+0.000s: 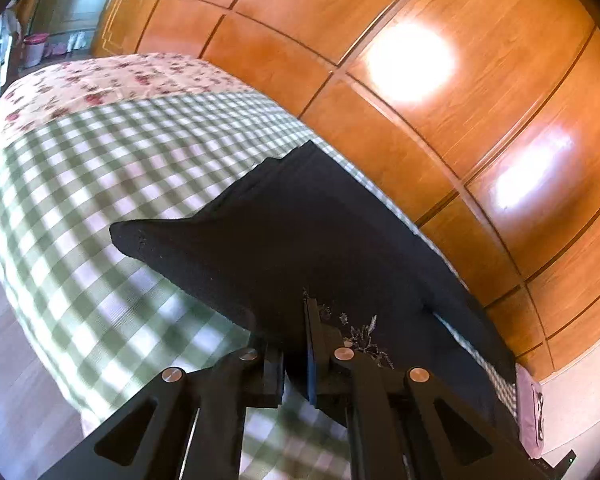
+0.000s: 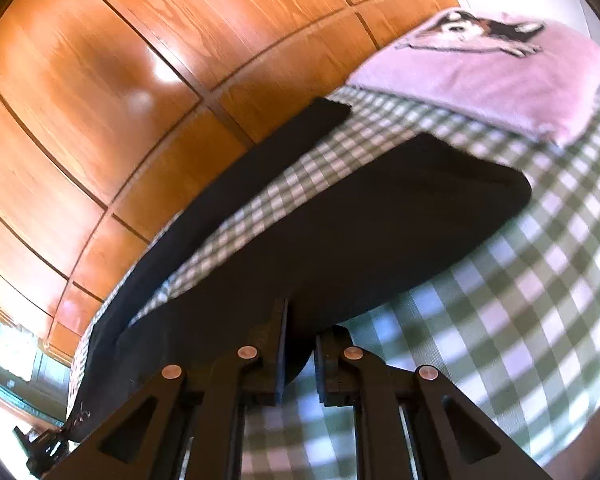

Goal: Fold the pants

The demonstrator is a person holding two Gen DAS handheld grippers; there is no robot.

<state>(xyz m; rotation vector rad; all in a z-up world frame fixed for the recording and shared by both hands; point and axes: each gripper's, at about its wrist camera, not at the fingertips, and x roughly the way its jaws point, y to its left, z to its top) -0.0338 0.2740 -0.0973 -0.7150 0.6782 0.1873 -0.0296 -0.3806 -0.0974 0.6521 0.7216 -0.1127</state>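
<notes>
With both the left gripper [image 1: 296, 364] and right gripper [image 2: 300, 364] pinching the near edge of the black pants [image 1: 300, 232] above the bed [image 1: 100, 168], carry the edge over level, keeping both grips firm.

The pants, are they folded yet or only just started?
Only started. Done: the black pants are spread on the checked bedsheet and gripped. In hand: the left gripper and right gripper each pinch a near edge in their fingers, lifted off the sheet. Left: carrying it over and every fold; no finished fold shows.
</notes>
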